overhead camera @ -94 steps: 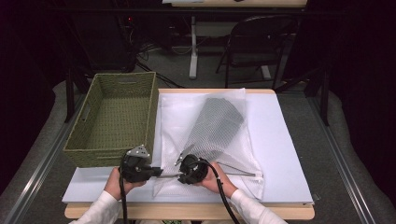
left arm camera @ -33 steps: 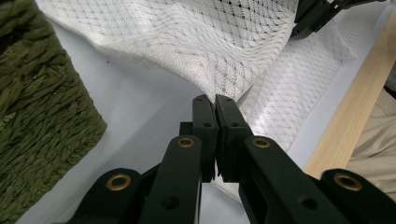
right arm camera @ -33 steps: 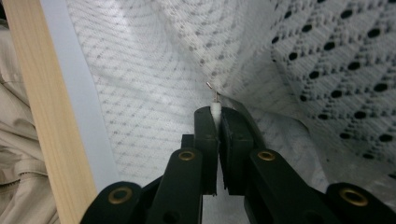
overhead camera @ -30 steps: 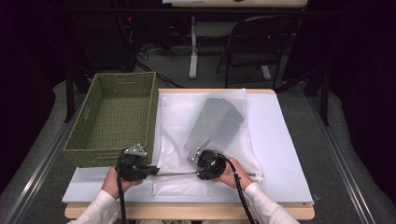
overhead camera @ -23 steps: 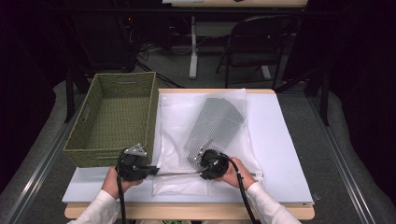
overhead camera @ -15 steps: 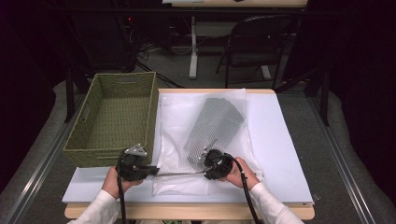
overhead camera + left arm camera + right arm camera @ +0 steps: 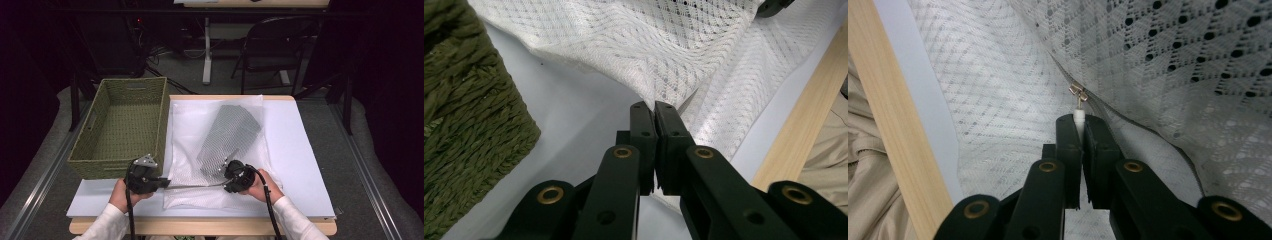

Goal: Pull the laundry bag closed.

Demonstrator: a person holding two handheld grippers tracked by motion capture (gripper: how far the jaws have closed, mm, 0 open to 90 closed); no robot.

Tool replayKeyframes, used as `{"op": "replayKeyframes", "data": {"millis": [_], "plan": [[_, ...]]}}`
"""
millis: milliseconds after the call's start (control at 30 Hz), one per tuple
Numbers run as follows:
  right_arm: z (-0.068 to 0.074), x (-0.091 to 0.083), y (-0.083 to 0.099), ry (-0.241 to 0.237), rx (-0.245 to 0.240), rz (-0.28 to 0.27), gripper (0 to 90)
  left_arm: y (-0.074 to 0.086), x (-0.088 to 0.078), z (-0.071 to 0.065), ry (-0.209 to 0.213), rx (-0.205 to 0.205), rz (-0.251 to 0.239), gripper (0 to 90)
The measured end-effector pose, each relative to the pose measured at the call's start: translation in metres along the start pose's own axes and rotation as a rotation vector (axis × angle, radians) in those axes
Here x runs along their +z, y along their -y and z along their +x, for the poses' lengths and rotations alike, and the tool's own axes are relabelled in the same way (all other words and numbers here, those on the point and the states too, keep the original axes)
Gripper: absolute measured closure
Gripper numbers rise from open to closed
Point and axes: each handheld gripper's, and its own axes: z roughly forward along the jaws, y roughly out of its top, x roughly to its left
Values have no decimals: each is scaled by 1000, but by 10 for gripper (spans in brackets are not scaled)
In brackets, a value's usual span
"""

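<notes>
Mesh laundry bag (image 7: 220, 150) lies flat on surface (image 7: 300, 150) beside basket (image 7: 125, 125). Left claw (image 7: 655, 107) clenched on bag edge, right claw (image 7: 1079, 119) pinching zipper pull (image 7: 1078, 114). Tip: keep left anchor taut, drag pull straight along zipper line, low, no twisting.

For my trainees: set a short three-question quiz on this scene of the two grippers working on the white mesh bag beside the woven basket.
1. True or false: the right gripper is shut on the zipper pull of the mesh bag.
2. What does the left gripper grip?
A. the rim of the green basket
B. an edge of the mesh bag
C. nothing
3. In the high view, on which side of the mesh bag does the basket sit?

Key
1. True: the white tab of the pull sits clamped between the closed jaws.
2. B: the jaws pinch a fold of the white mesh.
3. On its left, standing on the white table cover.
</notes>
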Motion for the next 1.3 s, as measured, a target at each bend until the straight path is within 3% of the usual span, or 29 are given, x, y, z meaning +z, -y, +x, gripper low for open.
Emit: {"op": "replayKeyframes", "data": {"millis": [1300], "plan": [[-17,-25,29,58,68,-3,870,0,0,1,-15,-6,4,878]]}}
